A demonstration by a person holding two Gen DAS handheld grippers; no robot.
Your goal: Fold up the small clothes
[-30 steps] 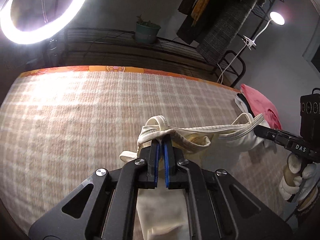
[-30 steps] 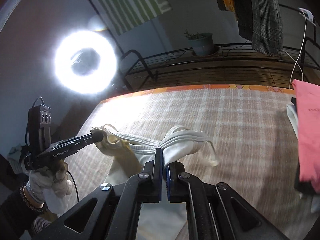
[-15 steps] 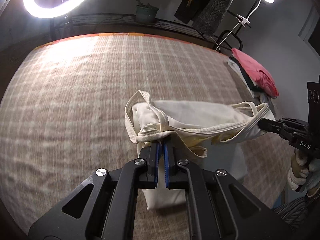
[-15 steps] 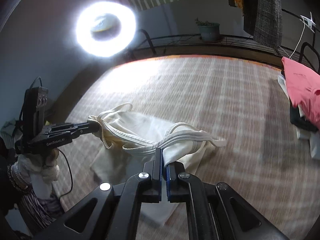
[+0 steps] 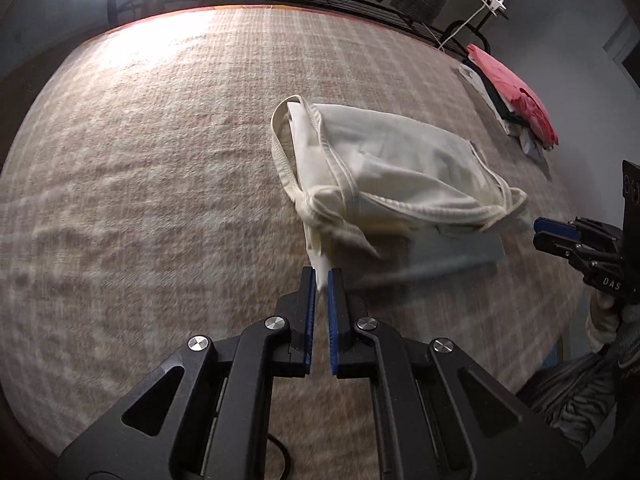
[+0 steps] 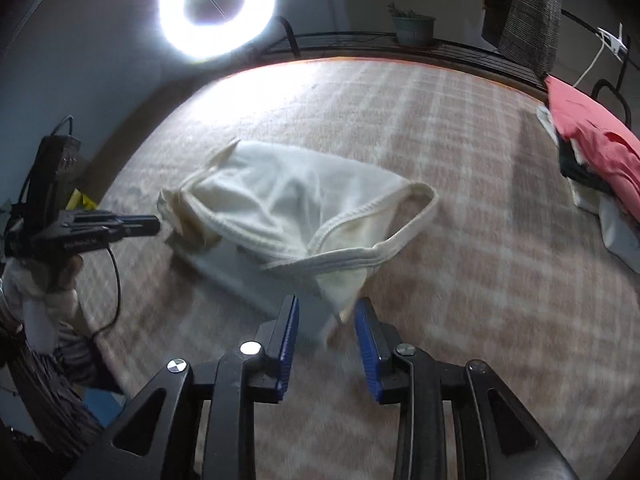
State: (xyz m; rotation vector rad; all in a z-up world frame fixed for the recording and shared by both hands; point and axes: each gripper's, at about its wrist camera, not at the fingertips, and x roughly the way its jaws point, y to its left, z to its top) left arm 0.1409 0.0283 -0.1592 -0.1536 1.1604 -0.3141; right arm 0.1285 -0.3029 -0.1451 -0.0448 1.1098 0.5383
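Note:
A cream tank top [image 5: 384, 172] lies folded over on the plaid blanket [image 5: 160, 160], its straps toward me; it also shows in the right wrist view [image 6: 288, 200]. My left gripper [image 5: 321, 280] has its jaws slightly apart, with the garment's near corner just at the tips. My right gripper [image 6: 326, 308] is open, with the hem corner lying loose between its tips. The right gripper also shows at the right of the left wrist view [image 5: 538, 232], apart from the cloth. The left gripper shows in the right wrist view [image 6: 156, 224], beside the garment's left corner.
A stack of folded clothes with a pink piece on top [image 5: 516, 96] sits at the blanket's far right, also in the right wrist view [image 6: 592, 148]. A ring light [image 6: 218, 4] stands behind the bed, beside a rack with a plant pot [image 6: 412, 28].
Both grippers lowered the tank top onto the blanket, then opened and let go of it. The garment went from hanging stretched between them to lying flat.

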